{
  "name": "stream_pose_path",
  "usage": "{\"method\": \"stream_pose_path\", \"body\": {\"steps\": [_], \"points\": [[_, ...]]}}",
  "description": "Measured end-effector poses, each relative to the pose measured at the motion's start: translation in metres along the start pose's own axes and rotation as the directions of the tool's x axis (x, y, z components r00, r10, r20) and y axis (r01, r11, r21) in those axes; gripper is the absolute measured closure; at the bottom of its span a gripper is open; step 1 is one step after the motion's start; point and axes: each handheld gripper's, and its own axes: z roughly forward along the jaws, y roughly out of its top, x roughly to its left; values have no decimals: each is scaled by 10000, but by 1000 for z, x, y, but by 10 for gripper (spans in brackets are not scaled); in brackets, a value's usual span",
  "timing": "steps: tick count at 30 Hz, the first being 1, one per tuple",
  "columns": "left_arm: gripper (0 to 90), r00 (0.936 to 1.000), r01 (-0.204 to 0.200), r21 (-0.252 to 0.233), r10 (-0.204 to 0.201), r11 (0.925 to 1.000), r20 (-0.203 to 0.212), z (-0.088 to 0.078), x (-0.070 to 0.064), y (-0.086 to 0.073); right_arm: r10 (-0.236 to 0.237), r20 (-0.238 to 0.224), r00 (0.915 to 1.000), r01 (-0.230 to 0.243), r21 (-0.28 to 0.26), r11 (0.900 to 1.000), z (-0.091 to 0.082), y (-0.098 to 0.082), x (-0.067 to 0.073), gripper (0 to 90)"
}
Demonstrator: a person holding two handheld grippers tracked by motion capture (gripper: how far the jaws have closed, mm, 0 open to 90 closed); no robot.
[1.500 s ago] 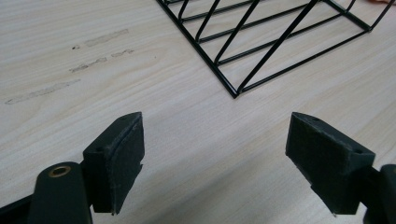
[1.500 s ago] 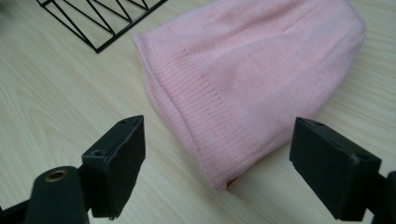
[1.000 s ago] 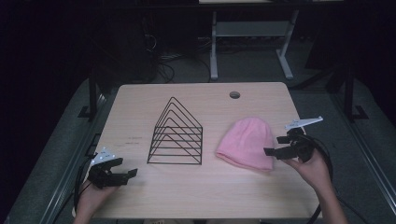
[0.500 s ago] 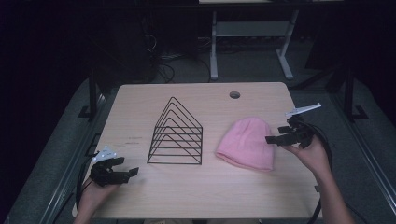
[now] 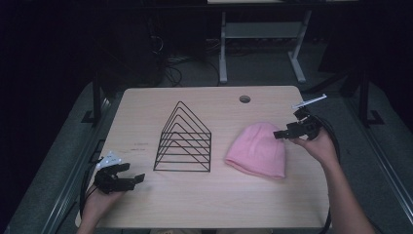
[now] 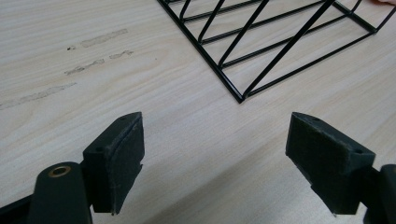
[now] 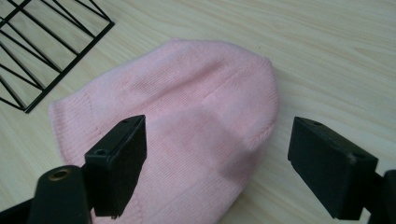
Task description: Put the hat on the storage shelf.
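A pink knit beanie lies flat on the right half of the wooden table; the right gripper view shows it just beyond the jaws. My right gripper hovers open at the beanie's upper right edge, jaws wide apart with nothing between them. A black wire rack of triangular frames stands at the table's middle. My left gripper rests low near the front left corner, open, pointing toward the rack's near corner, its jaws spread over bare wood.
A round cable hole sits near the table's far edge. Faint scuff marks streak the wood left of the rack. Beyond the table stand a white desk frame and cables on a dark floor.
My right gripper has moved away from me and slightly up along the beanie's right edge. The left gripper has barely shifted.
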Motion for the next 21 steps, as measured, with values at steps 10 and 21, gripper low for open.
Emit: {"method": "stream_pose_path", "body": {"steps": [10, 21], "points": [[197, 10000, 2, 12, -2, 10000, 61, 0, 3, 0, 458, 85, 9989, -460, 353, 9983, 23, 7, -16, 196], [197, 9999, 106, -24, -105, 9999, 109, 4, 7, 2, 1025, 265, 9944, -1044, 822, 9911, 43, 15, -29, 226]]}}
